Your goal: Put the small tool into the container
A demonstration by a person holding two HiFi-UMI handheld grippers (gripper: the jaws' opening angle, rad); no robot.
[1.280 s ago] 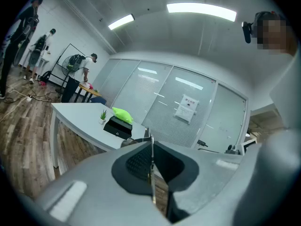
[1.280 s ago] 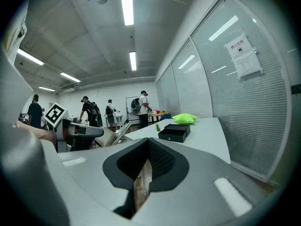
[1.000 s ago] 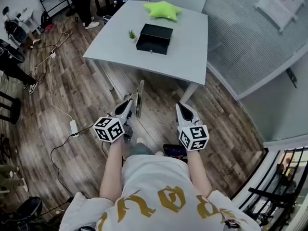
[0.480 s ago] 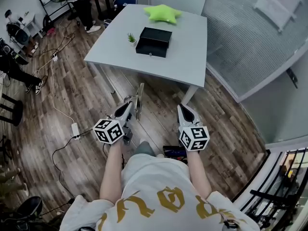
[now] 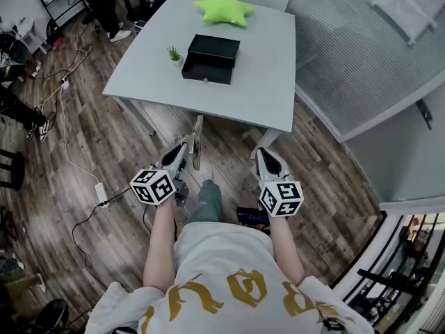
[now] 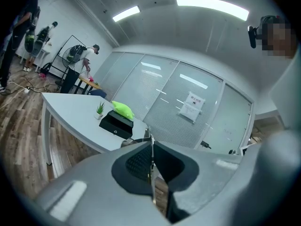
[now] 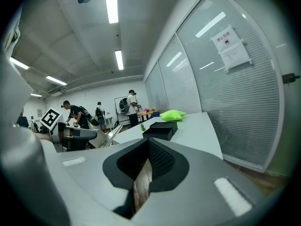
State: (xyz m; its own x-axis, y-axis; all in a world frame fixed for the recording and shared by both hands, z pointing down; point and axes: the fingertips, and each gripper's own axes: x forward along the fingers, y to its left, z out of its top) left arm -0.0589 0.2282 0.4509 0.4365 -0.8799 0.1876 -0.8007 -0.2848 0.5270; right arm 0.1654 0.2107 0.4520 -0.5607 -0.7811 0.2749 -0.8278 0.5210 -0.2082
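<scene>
The small tool (image 5: 196,140) is a thin flat metal blade. It sticks forward out of my left gripper (image 5: 185,147), whose jaws are shut on it; in the left gripper view its edge (image 6: 151,169) runs between the pads. My right gripper (image 5: 267,156) is shut with nothing in it. Both grippers hang over the wooden floor, short of the table. The container, a black box (image 5: 211,58), sits on the grey table (image 5: 274,82) ahead. The box also shows in the left gripper view (image 6: 116,123) and the right gripper view (image 7: 162,129).
A green star-shaped cushion (image 5: 224,10) and a small potted plant (image 5: 174,53) lie near the box. Table legs (image 5: 137,115) stand just ahead of the grippers. Cables and a power strip (image 5: 100,194) lie on the floor to the left. A glass partition (image 5: 361,54) runs along the right.
The view has moved closer to the table, which has shifted left and down in the head view. Both grippers keep their pose, the left still holding the blade.
</scene>
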